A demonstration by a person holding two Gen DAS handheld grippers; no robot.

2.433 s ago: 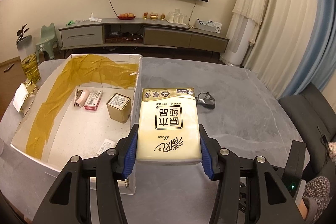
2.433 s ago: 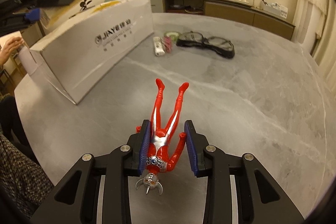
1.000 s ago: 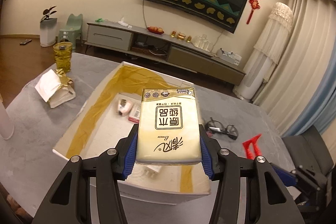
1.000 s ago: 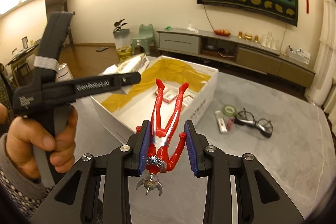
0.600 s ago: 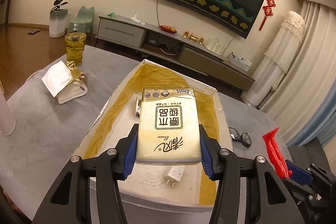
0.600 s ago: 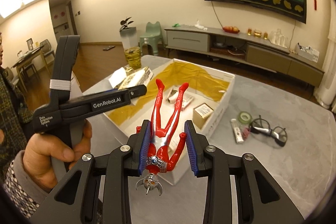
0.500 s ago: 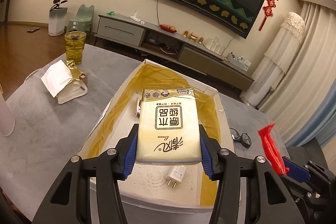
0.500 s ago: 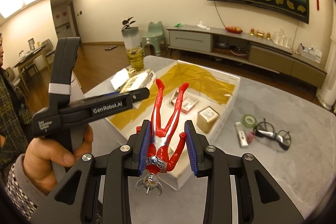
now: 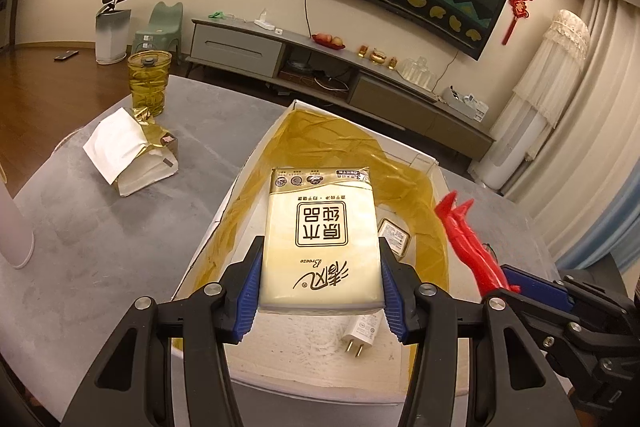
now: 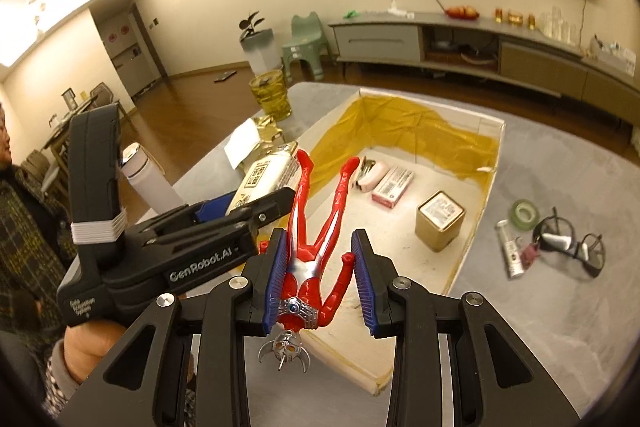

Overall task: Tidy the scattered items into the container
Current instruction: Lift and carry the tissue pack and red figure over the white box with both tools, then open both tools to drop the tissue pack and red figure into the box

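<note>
Two grippers hang over the white, yellow-lined box (image 9: 224,211): the left gripper (image 9: 320,287) clamps a cream tissue pack (image 9: 320,239), while the right gripper (image 10: 320,277), pads parted, loosely flanks a red-and-silver toy figure (image 10: 316,239), feet forward.

A yellow glass jar (image 9: 148,83) stands beside a torn paper bag (image 9: 130,151).

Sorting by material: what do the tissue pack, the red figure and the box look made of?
Tissue pack: glossy plastic film, going by its sheen. Red figure: hard shiny plastic, probably moulded. Box: white cardboard with yellowish tape inside, it seems.
</note>
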